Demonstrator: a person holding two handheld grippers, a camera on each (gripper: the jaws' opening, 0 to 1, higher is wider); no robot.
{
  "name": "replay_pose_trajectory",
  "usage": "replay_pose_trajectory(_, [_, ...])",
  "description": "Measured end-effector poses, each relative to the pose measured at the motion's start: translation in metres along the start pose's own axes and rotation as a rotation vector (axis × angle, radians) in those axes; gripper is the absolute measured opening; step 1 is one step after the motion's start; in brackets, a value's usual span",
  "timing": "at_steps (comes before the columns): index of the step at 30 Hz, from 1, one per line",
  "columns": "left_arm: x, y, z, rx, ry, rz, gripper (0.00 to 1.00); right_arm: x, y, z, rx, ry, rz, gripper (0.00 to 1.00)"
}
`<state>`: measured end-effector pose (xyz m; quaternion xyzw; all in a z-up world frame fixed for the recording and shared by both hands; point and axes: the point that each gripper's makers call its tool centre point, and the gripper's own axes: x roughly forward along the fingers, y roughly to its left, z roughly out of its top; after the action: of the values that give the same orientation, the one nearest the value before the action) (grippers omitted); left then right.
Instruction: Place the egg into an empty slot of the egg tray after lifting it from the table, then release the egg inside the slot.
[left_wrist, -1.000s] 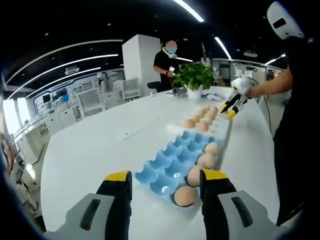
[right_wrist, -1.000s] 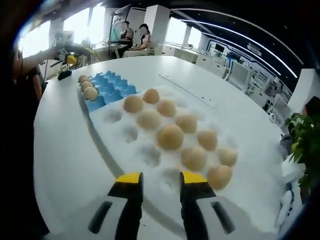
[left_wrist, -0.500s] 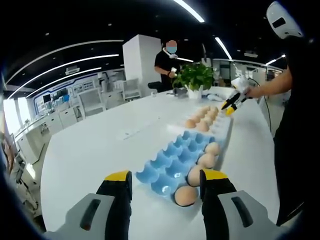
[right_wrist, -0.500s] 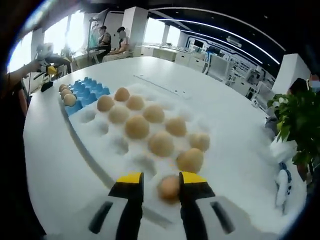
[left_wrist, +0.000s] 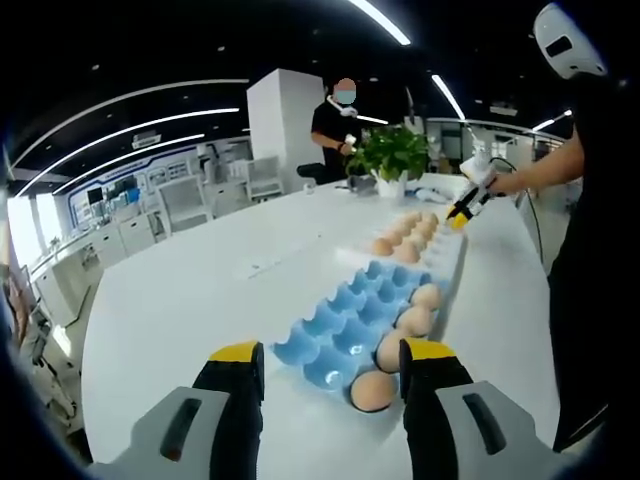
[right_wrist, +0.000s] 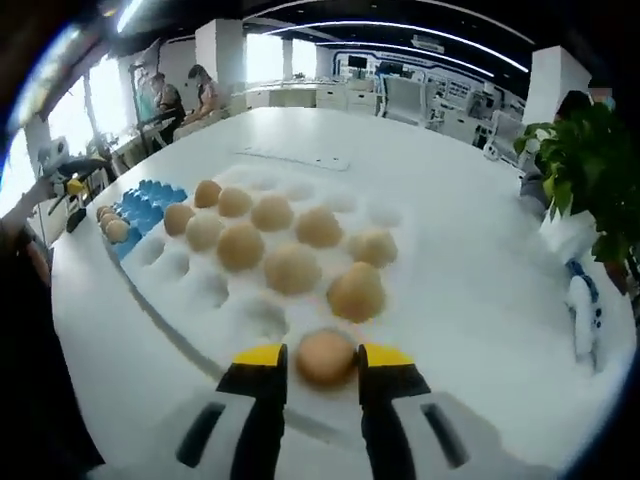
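The egg (right_wrist: 325, 357) is pale brown, smooth and matte, slightly blurred, and it sits between the yellow-tipped jaws of the right tool (right_wrist: 323, 362), which are closed in against its two sides. It is at the near edge of a white egg tray (right_wrist: 190, 265) in the right gripper view; whether it rests in a slot or is lifted clear of it cannot be told. Just beyond it stand more brown eggs, the nearest egg in the white tray (right_wrist: 356, 292) almost touching it, the others in rows running away toward the far left. Several slots on the near left side of this tray hold nothing.

Past the white tray's far end lies a blue egg tray (right_wrist: 148, 205) with a few eggs along one edge. Both trays lie on a wide white surface (right_wrist: 440, 230). A potted green plant (right_wrist: 578, 165) stands at the right edge of that view.

In the left gripper view the blue egg tray (left_wrist: 340, 325) is close, with four brown eggs in its right-hand row, the closest brown egg (left_wrist: 372, 391) just beside the right jaw. The left tool (left_wrist: 325, 365) is spread wide and holds nothing, its jaws to either side of the tray's near end. Farther along the white surface (left_wrist: 180, 300) the white tray with its eggs shows, and over it the right tool (left_wrist: 462, 212) in the person's hand, tips pointing down. The plant (left_wrist: 388, 153) and another person (left_wrist: 335, 125) stand behind.
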<state>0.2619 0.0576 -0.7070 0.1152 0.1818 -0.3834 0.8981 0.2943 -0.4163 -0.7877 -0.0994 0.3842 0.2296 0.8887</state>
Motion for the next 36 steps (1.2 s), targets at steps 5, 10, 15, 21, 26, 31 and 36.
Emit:
replay_pose_trajectory(5, [-0.001,0.0,0.003,0.002,-0.007,0.001,0.54,0.001,0.002,-0.002,0.037,0.055,0.032,0.29])
replay_pose_trajectory(10, [-0.001,0.0,0.004,0.004,-0.005,0.004,0.54,0.003,0.003,-0.003,0.026,0.1,0.048,0.28])
replay_pose_trajectory(15, [-0.003,0.001,0.005,0.002,-0.01,0.015,0.54,0.002,0.004,-0.004,0.006,0.117,0.031,0.24])
replay_pose_trajectory(21, [-0.003,0.001,0.003,-0.002,-0.01,0.015,0.54,-0.004,0.006,0.002,-0.11,0.127,-0.015,0.24])
replay_pose_trajectory(26, [-0.003,0.001,0.004,0.005,-0.016,0.01,0.54,-0.017,0.004,0.012,-0.125,0.078,-0.044,0.24])
replay_pose_trajectory(31, [0.001,0.004,0.003,0.009,-0.027,0.022,0.54,-0.027,0.004,0.018,-0.154,0.052,-0.053,0.24])
replay_pose_trajectory(36, [0.003,0.0,0.005,0.007,-0.035,0.016,0.54,-0.031,0.007,0.019,-0.178,0.038,-0.059,0.24])
